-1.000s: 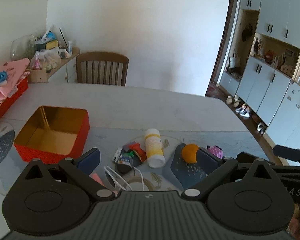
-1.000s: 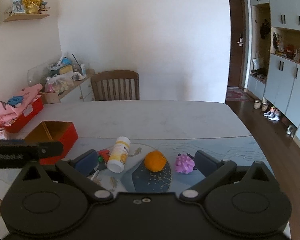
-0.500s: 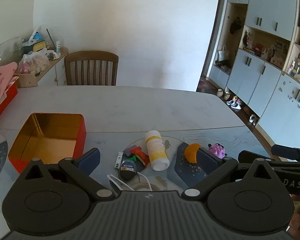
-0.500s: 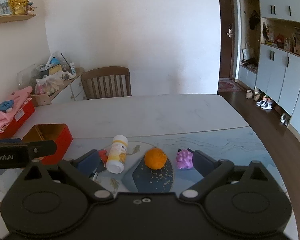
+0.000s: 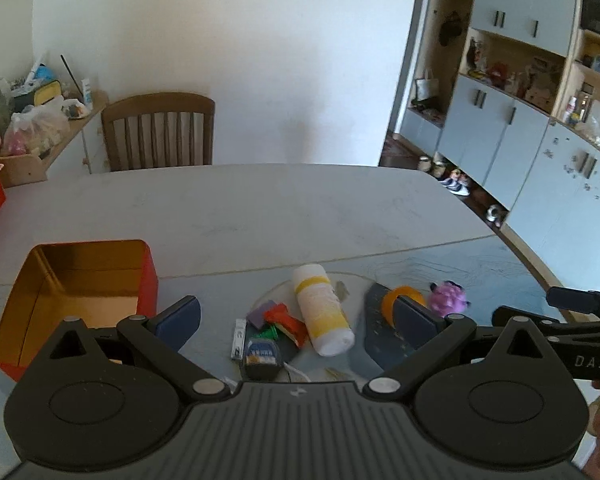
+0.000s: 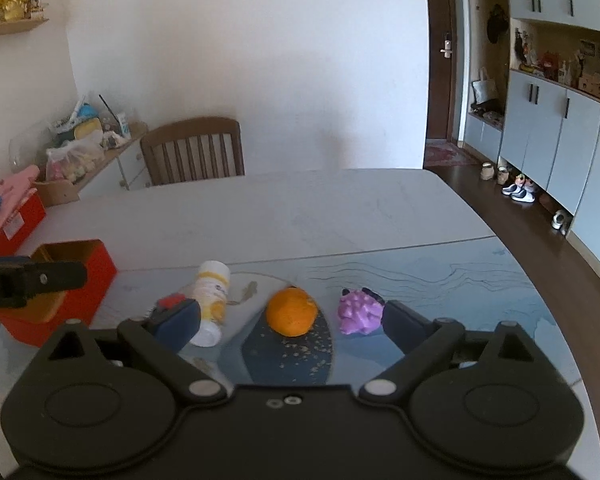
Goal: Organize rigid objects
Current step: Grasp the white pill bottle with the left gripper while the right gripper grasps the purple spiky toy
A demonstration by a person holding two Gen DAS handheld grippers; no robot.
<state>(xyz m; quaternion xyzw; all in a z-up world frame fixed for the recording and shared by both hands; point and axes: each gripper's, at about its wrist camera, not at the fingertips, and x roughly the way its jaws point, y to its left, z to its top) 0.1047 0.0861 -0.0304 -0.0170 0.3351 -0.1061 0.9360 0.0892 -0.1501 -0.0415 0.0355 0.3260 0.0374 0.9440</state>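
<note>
The left gripper point(image 5: 296, 318) hovers above the near part of the table with its jaws spread wide and nothing between them. Framed by its two blue-padded fingers lies a small cluster of objects: a white cylindrical plastic bottle with a yellow band point(image 5: 323, 314) on its side, a dark blue oval dental floss case point(image 5: 261, 354) just near of it, a slim silver nail clipper point(image 5: 239, 338) to the left of the case, and a little heap of red, green and purple blocks point(image 5: 278, 318) touching the bottle's left side. The right gripper point(image 6: 292, 318) also hangs over the table, jaws spread apart and holding nothing. Between its fingers sits a round orange fruit point(image 6: 292, 312) on a dark blue speckled patch of the table mat, and a lumpy purple toy point(image 6: 360, 312) rests just right of the fruit, close to the right finger. Farther left, an open red rectangular tin box with a gold interior point(image 5: 80, 280) stands on the pale grey marble-look table point(image 5: 280, 208), well apart from the cluster. Beyond the far edge of the table stands a brown wooden slat-back chair point(image 5: 158, 132), and grey-blue cabinets point(image 5: 512, 148) line the right wall.
</note>
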